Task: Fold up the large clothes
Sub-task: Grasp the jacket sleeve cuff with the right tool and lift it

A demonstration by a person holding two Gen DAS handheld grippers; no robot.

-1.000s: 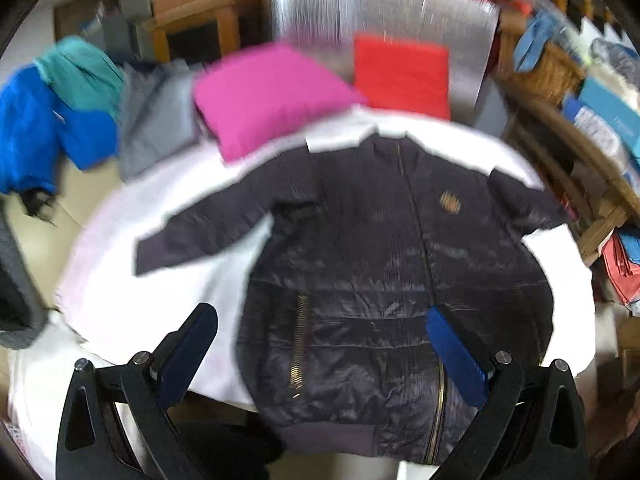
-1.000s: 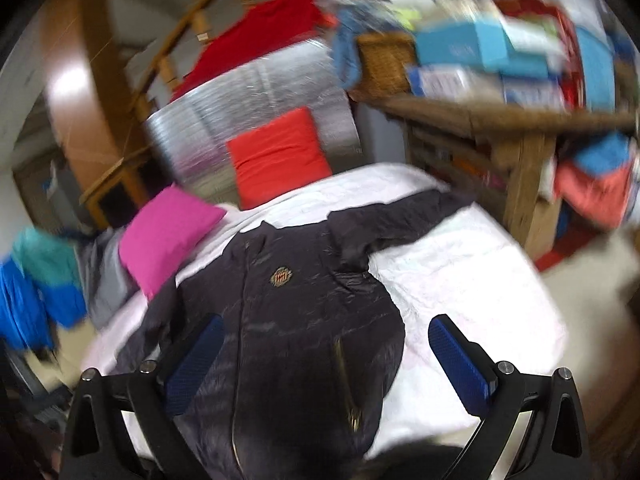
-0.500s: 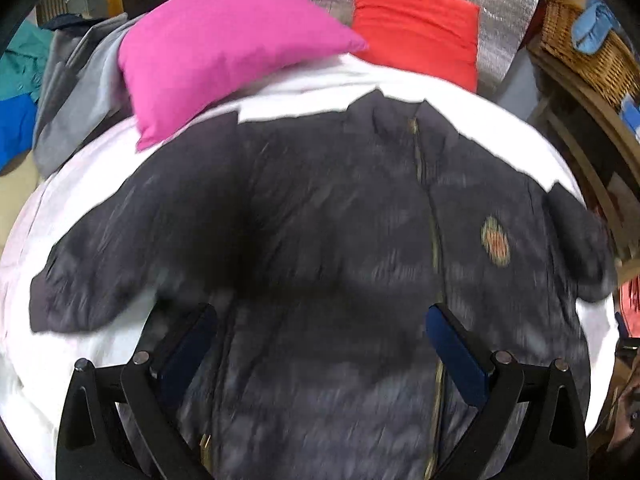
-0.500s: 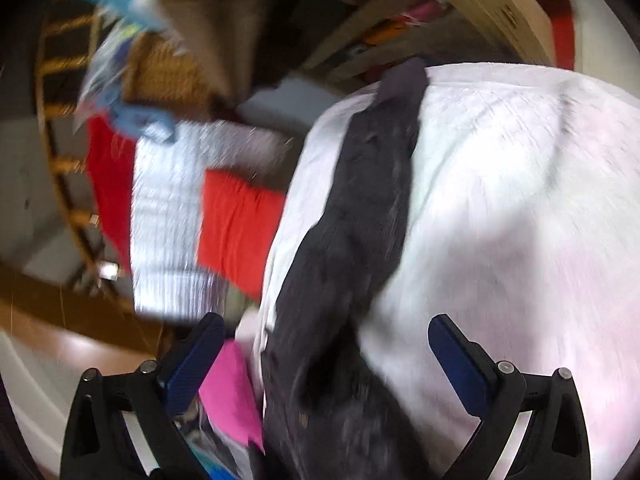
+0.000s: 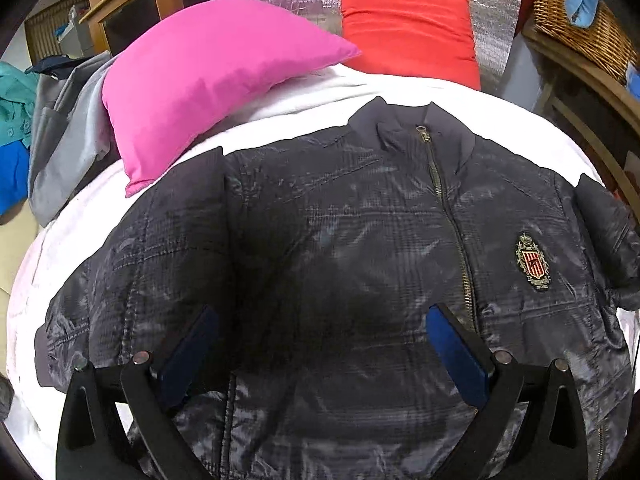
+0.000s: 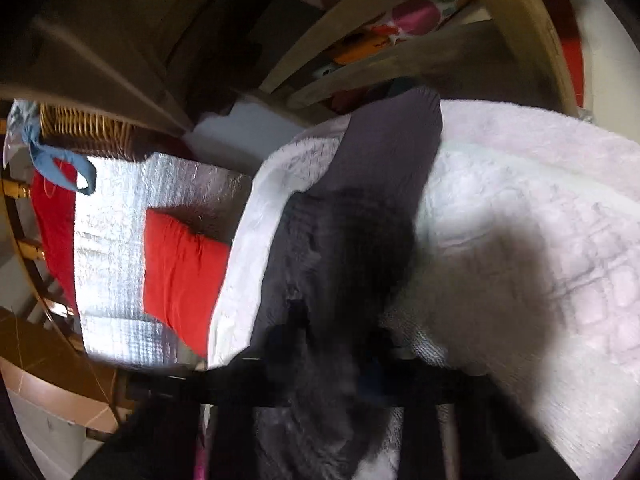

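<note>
A dark quilted jacket point(image 5: 360, 240) lies face up and zipped on the white blanket point(image 5: 80, 216), collar at the far end, with a crest badge point(image 5: 532, 262) on its chest. My left gripper point(image 5: 320, 312) hovers open over the chest, its blue pads wide apart with nothing held. In the right wrist view the jacket's sleeve point(image 6: 360, 220) runs away from me to its cuff point(image 6: 392, 140) at the blanket's edge. My right gripper point(image 6: 336, 344), rolled sideways and blurred, has its jaws closing tight on this sleeve; the fabric bunches between them.
A pink pillow point(image 5: 208, 68) and a red pillow point(image 5: 408, 28) lean against silver foil at the head of the bed. Grey and blue clothes point(image 5: 64, 132) are heaped at the left. A wicker basket point(image 5: 576, 12) on wooden furniture stands close at the right.
Both grippers came down and forward towards the jacket. The right one rolled sideways, moved over the sleeve and went from wide open to shut on it. The left stayed open.
</note>
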